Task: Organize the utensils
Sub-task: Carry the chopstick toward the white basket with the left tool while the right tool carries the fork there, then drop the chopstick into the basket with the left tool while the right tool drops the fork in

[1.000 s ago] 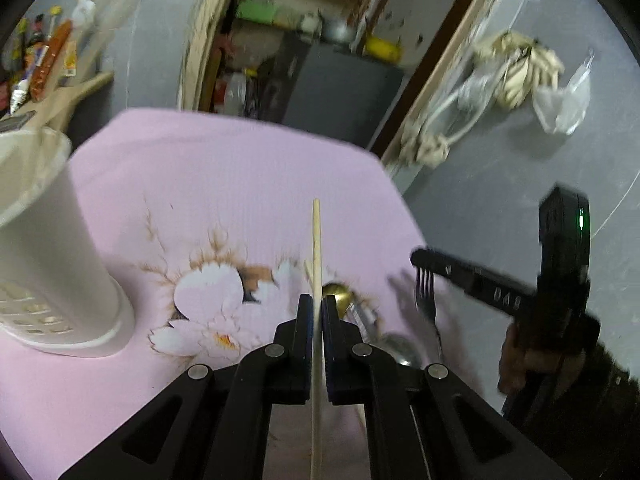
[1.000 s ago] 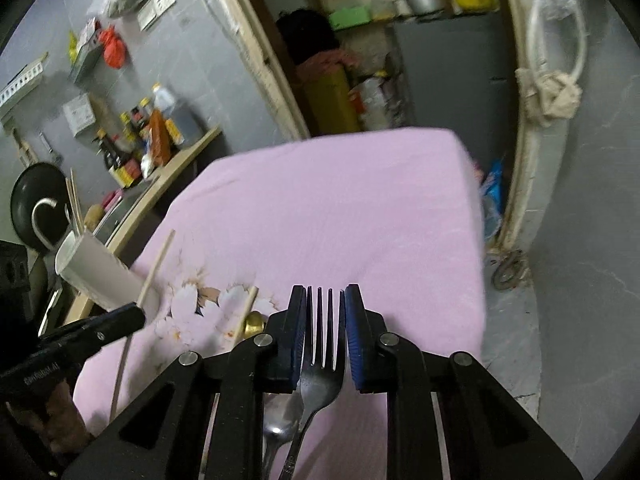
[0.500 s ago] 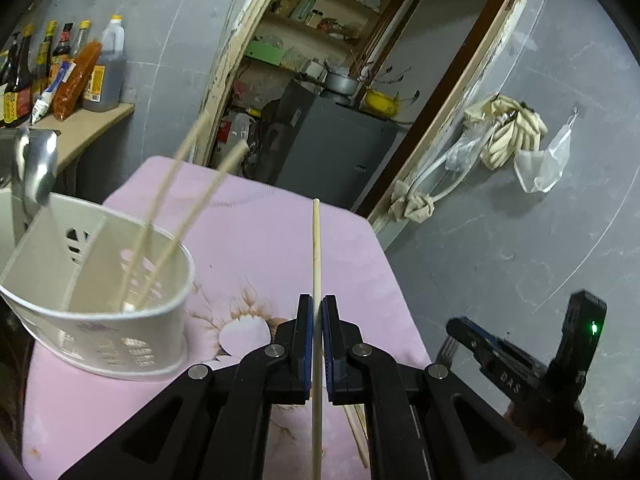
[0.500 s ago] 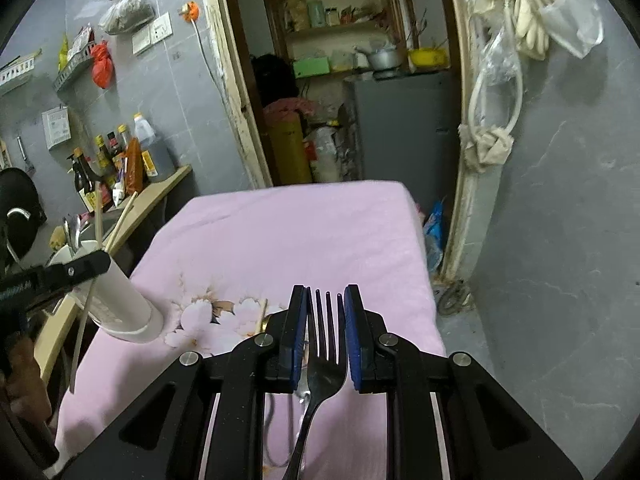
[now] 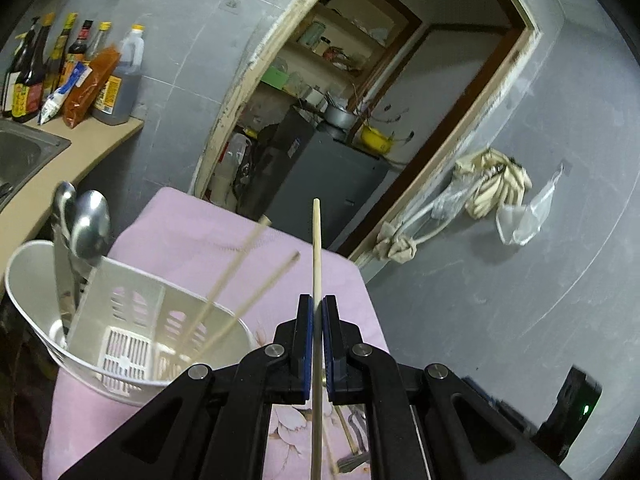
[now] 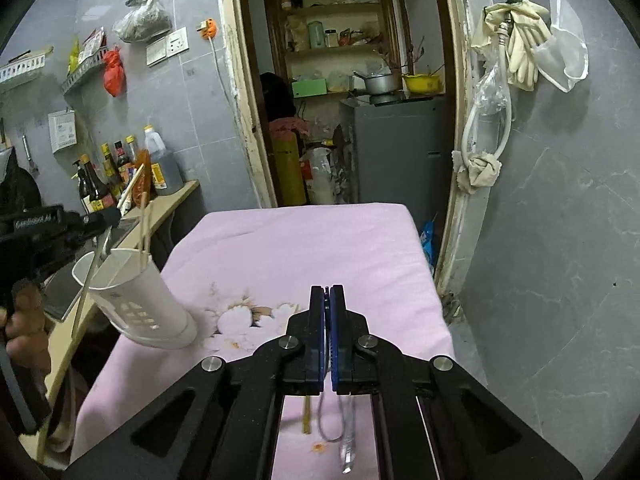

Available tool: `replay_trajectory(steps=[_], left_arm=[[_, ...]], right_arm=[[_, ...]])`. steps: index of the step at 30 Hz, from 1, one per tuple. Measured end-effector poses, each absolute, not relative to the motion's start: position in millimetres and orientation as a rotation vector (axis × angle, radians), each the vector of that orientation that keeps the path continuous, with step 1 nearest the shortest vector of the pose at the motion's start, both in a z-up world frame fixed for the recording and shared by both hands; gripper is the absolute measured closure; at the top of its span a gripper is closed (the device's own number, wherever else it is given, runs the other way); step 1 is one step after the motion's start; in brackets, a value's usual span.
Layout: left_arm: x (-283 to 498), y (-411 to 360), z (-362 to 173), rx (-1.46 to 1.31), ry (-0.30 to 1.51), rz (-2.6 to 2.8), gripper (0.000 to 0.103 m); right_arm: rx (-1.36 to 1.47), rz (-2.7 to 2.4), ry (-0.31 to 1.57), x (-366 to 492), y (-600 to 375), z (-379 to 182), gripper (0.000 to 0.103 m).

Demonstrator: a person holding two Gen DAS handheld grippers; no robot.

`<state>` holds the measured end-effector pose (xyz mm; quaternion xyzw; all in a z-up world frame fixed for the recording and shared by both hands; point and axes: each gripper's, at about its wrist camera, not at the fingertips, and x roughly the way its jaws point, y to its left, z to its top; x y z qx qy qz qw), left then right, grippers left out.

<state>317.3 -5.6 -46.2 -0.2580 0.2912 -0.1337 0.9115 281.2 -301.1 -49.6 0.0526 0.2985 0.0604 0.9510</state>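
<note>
**Left wrist view:** The left tool [image 5: 317, 308] is clamped on a pale wooden chopstick [image 5: 316, 248], which runs straight up between the blue pads and out past the tips. To its left a white slotted utensil holder [image 5: 120, 388] stands on a table draped in a pink floral cloth [image 5: 192, 232]. Two more chopsticks [image 5: 240, 268] lean in the holder's nearer compartment, and metal spoons [image 5: 92, 220] stand in the farther one. Under the tool, a loose chopstick [image 5: 346, 428] and a metal utensil [image 5: 352, 460] show against the cloth. Part of the right tool [image 5: 572, 412], with a green light on it, sits at the lower right edge.

**Right wrist view:** The right tool [image 6: 329, 296] is raised above the pink floral cloth [image 6: 300, 240], its jaws closing, the pads all but meeting with nothing visible between them. Below it a blurred metal utensil [image 6: 348, 440] shows against the cloth; whether it lies on the fabric cannot be told. A chopstick [image 6: 306, 416] rests just beside it. At the left edge a person's hand [image 6: 24, 320] grips the left tool [image 6: 112, 216], which holds its chopstick [image 6: 86, 292] slanting down beside the utensil holder [image 6: 152, 308]. The holder stands near the cloth's left border, with chopsticks poking above its rim. Sauce bottles [image 6: 116, 172] line a counter behind it, by an open pantry doorway.
</note>
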Motion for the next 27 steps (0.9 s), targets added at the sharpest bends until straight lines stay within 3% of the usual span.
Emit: replay_trajectory(steps=[19,27], left_arm=[[322,117,-22,-0.57,0.375,-0.014,0.098],[331,146,-29,-0.565,0.312,0.079,0.098]], right_arm=[[0.038,0.281,0.304,298,-194,66,0.101],[-0.043,0.319,0.281,326,-132,68,0.101]])
